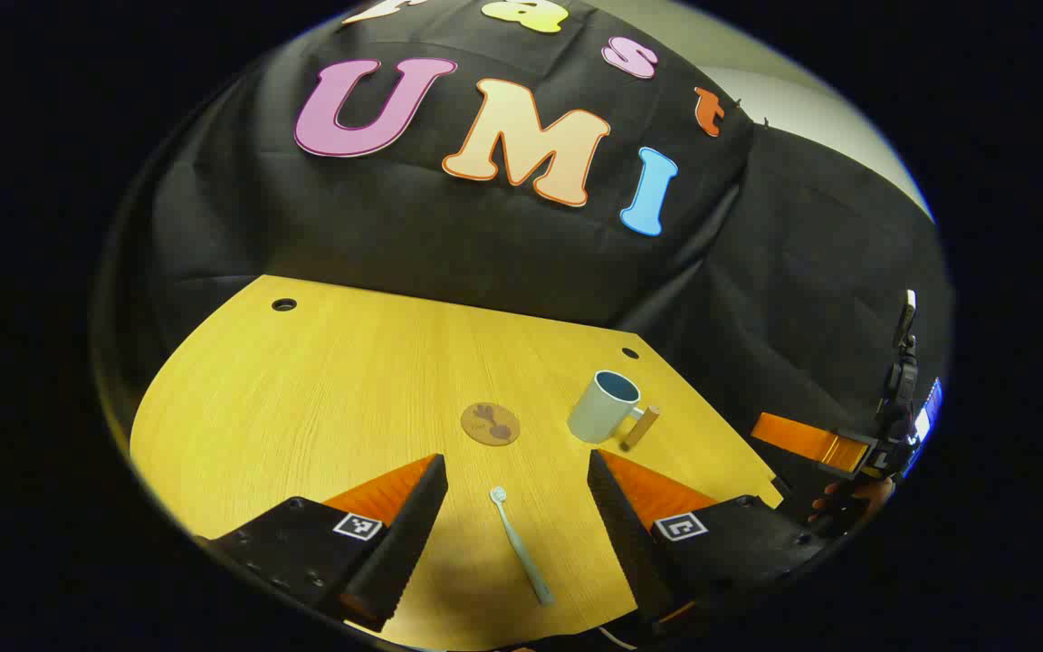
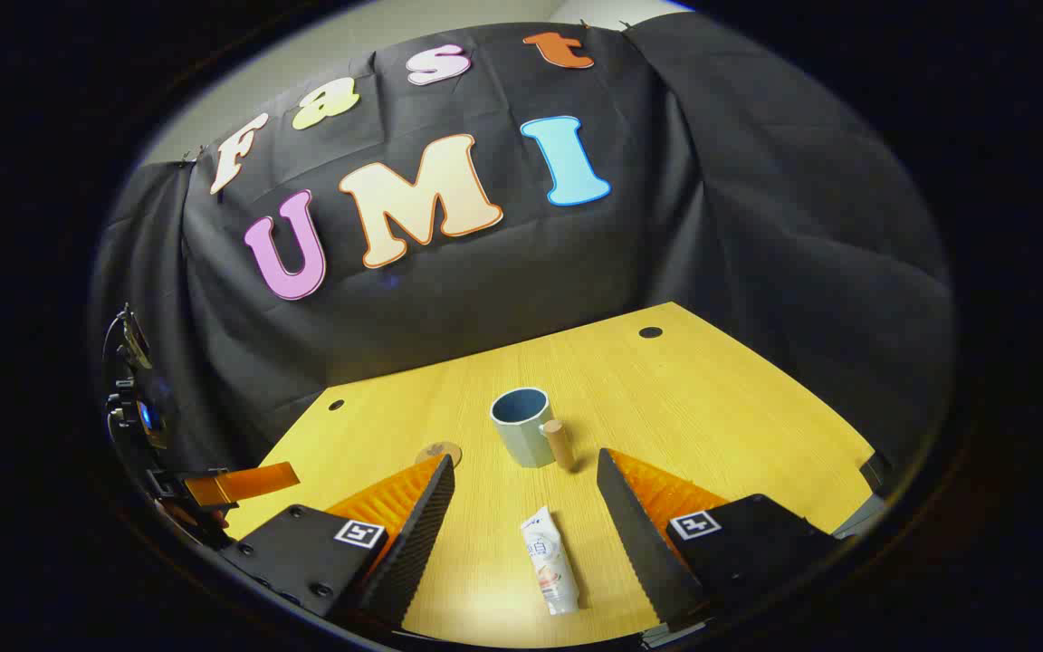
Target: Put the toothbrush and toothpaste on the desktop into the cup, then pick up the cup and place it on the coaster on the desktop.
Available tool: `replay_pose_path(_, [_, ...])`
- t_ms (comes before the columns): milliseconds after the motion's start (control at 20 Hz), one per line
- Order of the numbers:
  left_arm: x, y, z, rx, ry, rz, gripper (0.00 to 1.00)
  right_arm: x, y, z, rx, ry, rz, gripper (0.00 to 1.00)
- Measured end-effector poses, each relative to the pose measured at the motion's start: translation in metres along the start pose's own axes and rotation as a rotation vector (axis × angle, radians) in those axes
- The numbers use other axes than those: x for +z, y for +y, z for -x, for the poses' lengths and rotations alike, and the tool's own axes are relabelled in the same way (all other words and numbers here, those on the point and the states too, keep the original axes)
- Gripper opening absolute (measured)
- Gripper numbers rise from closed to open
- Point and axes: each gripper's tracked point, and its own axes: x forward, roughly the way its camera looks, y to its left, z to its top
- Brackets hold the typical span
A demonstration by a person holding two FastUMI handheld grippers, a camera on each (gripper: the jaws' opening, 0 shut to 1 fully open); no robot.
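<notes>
Yellow tabletop (image 1: 304, 398) bare around toothbrush (image 1: 521, 546): with left tool (image 1: 517, 493) spread apart, lower astride mid-handle, pinch, carry toward cup (image 1: 606, 407) at 1 o'clock.

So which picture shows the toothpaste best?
The right gripper view: the toothpaste lies flat on the desk, right between the open tongs. The left gripper view has the toothbrush there instead.

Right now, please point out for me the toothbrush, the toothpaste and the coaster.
toothbrush (image 1: 520, 546): left gripper view, middle of its handle.
toothpaste (image 2: 550, 560): right gripper view, middle of the tube's body.
coaster (image 1: 491, 423): left gripper view, centre of its round top face.
</notes>
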Motion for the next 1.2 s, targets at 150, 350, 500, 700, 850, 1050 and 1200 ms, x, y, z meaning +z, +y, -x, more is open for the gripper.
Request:
replay_pose_path(150, [0.002,-0.003,-0.003,0.005,0.001,0.004,0.93,-0.001,-0.001,-0.002,0.004,0.013,-0.002,0.94])
replay_pose_path(350, [0.003,-0.006,-0.01,0.022,0.003,0.002,0.93,-0.003,-0.001,-0.004,0.014,0.037,0.012,0.98])
replay_pose_path(500, [0.003,-0.003,-0.011,0.031,0.001,-0.008,0.93,-0.002,0.001,-0.007,0.026,0.048,0.02,0.98])
replay_pose_path(700, [0.002,-0.002,-0.012,0.026,0.008,-0.01,0.93,-0.003,0.003,-0.008,0.029,0.06,0.027,0.98])
replay_pose_path(850, [0.0,0.0,-0.011,0.025,0.013,-0.004,0.93,-0.009,0.002,-0.008,0.022,0.08,0.035,0.98])
replay_pose_path(1050, [-0.004,0.005,-0.01,0.028,0.023,0.006,0.93,-0.022,0.002,-0.008,0.01,0.134,0.077,0.98])
replay_pose_path(1200, [-0.007,0.008,-0.008,0.026,0.032,0.004,0.93,-0.035,-0.001,-0.008,-0.004,0.184,0.129,0.98])
